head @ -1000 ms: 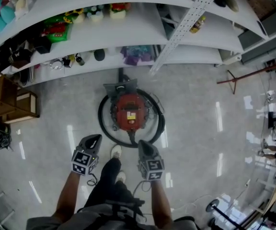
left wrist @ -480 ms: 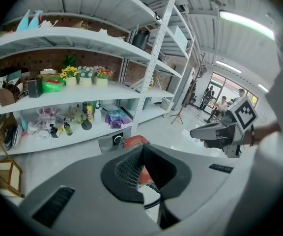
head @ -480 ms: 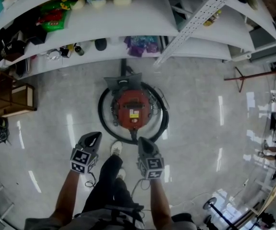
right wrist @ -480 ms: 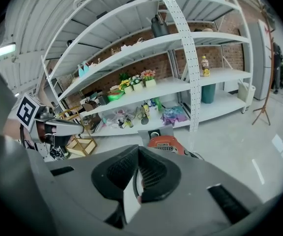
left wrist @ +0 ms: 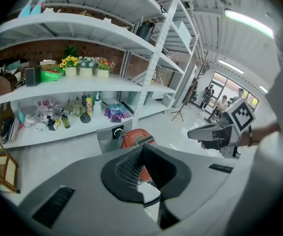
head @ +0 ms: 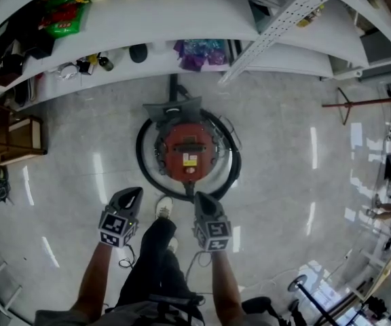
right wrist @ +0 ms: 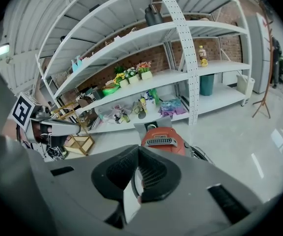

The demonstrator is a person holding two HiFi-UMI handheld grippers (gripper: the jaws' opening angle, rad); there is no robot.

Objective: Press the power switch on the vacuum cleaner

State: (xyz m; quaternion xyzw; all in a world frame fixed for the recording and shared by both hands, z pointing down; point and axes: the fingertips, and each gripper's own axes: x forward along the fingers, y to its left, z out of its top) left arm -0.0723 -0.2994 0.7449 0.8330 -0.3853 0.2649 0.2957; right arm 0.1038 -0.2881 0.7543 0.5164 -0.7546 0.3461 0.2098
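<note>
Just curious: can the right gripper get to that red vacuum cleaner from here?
Probably yes: only the black hose lying round the vacuum cleaner sits between it and the right gripper, though the person would need to stoop.

1 vacuum cleaner (head: 186, 153) stands on the floor (head: 284, 182), with 1 black hose (head: 140, 165) looped around it. There are 2 grippers: 1 left hand-held gripper (head: 132, 195) and 1 right hand-held gripper (head: 203, 200). Between them are 2 white shoes (head: 163, 210). The shelf (left wrist: 58, 84) carries 3 flower pots (left wrist: 85, 72); a higher one holds 1 yellow bottle (right wrist: 200, 56). 1 coat stand (head: 358, 104) is at the right and 1 wooden rack (head: 19, 156) at the left.
</note>
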